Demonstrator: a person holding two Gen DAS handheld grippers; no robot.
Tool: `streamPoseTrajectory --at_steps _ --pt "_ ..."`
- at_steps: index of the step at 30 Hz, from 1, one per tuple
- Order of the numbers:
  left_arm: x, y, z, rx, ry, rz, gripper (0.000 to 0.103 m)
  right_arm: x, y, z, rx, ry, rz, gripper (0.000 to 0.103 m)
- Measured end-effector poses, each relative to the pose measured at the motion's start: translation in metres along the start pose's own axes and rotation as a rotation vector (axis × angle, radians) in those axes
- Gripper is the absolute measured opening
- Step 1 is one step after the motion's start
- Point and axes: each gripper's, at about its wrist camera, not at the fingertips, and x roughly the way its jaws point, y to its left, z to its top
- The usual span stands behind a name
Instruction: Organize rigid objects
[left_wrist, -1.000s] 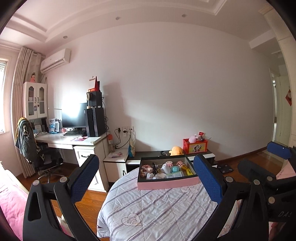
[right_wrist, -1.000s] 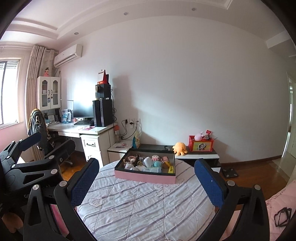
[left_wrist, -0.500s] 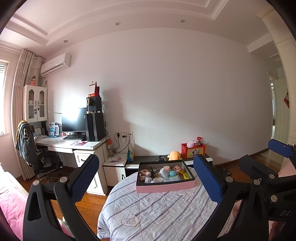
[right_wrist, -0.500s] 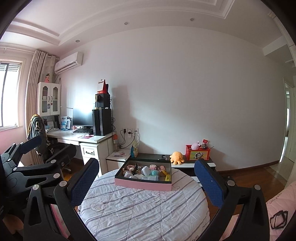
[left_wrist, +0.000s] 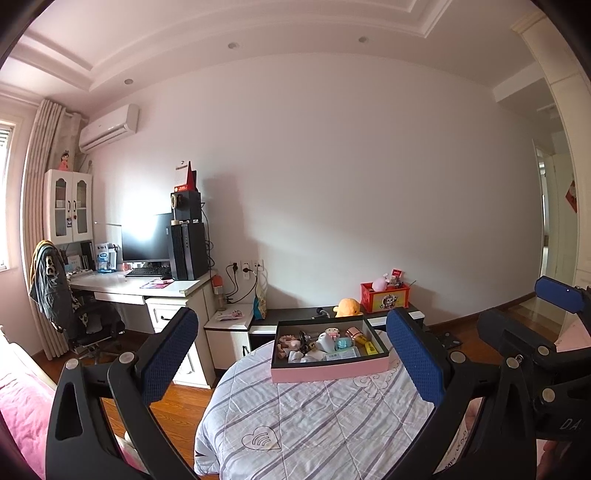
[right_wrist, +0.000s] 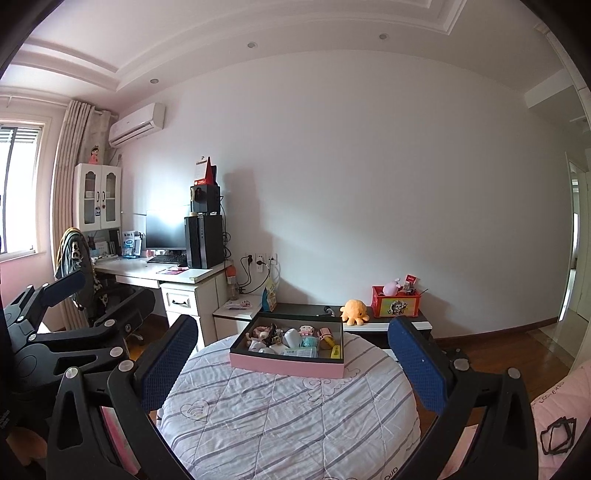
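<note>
A pink box (left_wrist: 330, 370) with a dark inner rim sits at the far side of a round table covered with a striped quilted cloth (left_wrist: 314, 424). It holds several small items: a white cup, a teal case, a yellow bar and small figures. It also shows in the right wrist view (right_wrist: 286, 365). My left gripper (left_wrist: 291, 354) is open and empty, held well back from the box. My right gripper (right_wrist: 291, 354) is open and empty too, also short of the box. The right gripper shows at the right edge of the left wrist view (left_wrist: 535, 350).
A white desk (right_wrist: 162, 275) with a monitor, a computer tower and an office chair (left_wrist: 74, 314) stands at the left. A low dark cabinet (right_wrist: 369, 317) behind the table carries an orange plush toy (right_wrist: 354, 310) and a red box (right_wrist: 395, 306). Pink bedding (left_wrist: 22, 417) lies at the lower left.
Both views have drawn back and tilted up: the table and box sit lower and smaller in frame. Both grippers stay open and empty.
</note>
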Motion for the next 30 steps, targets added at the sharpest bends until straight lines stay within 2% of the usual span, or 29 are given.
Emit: streamPoseTrajectory --at_steps 11,30 --pt "-0.001 0.008 -0.002 0.003 -0.025 0.009 0.103 0.003 0.003 -0.001 0.002 0.005 0.002 0.103" --pt "-0.001 0.016 -0.003 -0.003 -0.019 0.005 0.103 0.013 0.003 -0.004 0.004 0.018 0.005 0.103"
